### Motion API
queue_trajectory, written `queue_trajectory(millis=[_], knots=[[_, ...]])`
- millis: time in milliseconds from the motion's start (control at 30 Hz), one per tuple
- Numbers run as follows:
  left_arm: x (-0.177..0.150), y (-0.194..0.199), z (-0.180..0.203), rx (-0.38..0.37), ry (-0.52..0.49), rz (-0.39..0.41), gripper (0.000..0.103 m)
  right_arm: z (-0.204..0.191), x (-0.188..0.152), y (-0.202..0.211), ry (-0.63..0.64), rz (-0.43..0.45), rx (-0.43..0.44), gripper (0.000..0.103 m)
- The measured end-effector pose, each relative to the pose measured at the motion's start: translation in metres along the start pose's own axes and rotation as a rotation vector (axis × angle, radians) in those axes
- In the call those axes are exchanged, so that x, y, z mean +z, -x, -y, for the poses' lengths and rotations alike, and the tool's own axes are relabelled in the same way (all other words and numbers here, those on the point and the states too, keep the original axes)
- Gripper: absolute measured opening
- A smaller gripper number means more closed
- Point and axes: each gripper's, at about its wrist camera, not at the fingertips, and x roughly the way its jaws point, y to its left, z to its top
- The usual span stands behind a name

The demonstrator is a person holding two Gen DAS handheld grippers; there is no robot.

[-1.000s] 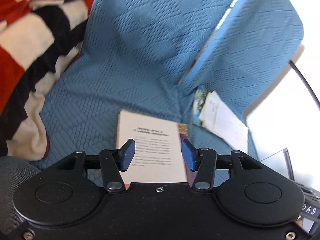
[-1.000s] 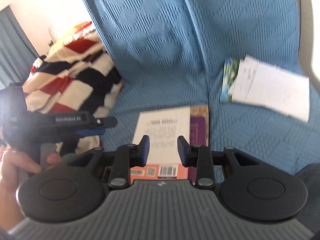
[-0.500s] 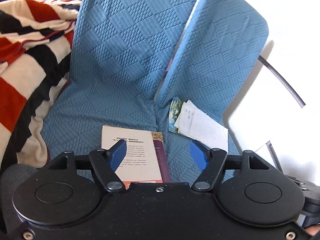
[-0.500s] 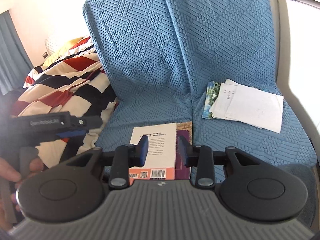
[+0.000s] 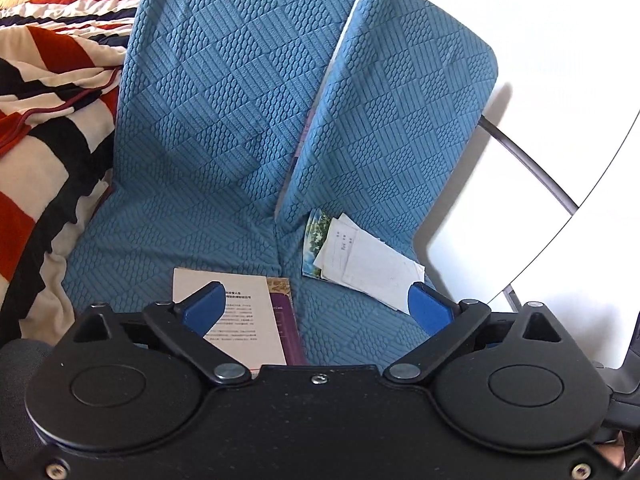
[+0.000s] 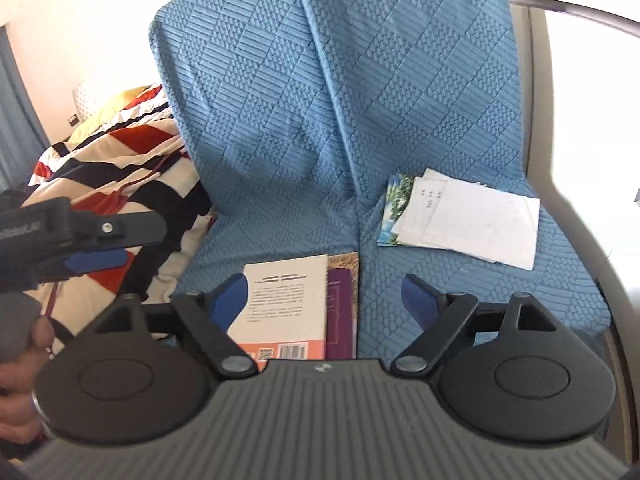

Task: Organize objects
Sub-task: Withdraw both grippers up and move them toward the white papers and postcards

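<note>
A white-backed book [image 5: 248,312] [image 6: 288,304] lies on a purple book [image 5: 286,320] [image 6: 342,312] at the front of the blue seat. A pile of white papers [image 5: 372,264] [image 6: 476,224] on a picture booklet [image 5: 318,232] [image 6: 394,208] lies at the right of the seat. My left gripper [image 5: 316,304] is open and empty, above the seat's front. My right gripper [image 6: 324,300] is open and empty, over the books. The left gripper also shows in the right wrist view [image 6: 96,258].
The blue quilted chair [image 5: 224,128] [image 6: 320,100] has two back panels. A red, black and cream striped blanket [image 5: 36,120] [image 6: 112,160] lies to the left. A white surface [image 5: 540,220] and a curved metal tube [image 5: 528,160] stand to the right.
Both grippers have pulled back from the books and opened wide. More of the chair back is now in view.
</note>
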Motion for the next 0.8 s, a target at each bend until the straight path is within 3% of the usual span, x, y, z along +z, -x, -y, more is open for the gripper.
queue_trajectory(millis=[800], knots=[[-0.017,-0.046,0.045,-0.025,-0.041,-0.051,0.099,0.052,-0.008,0.008,-0.071,0.015,-0.088,0.086]])
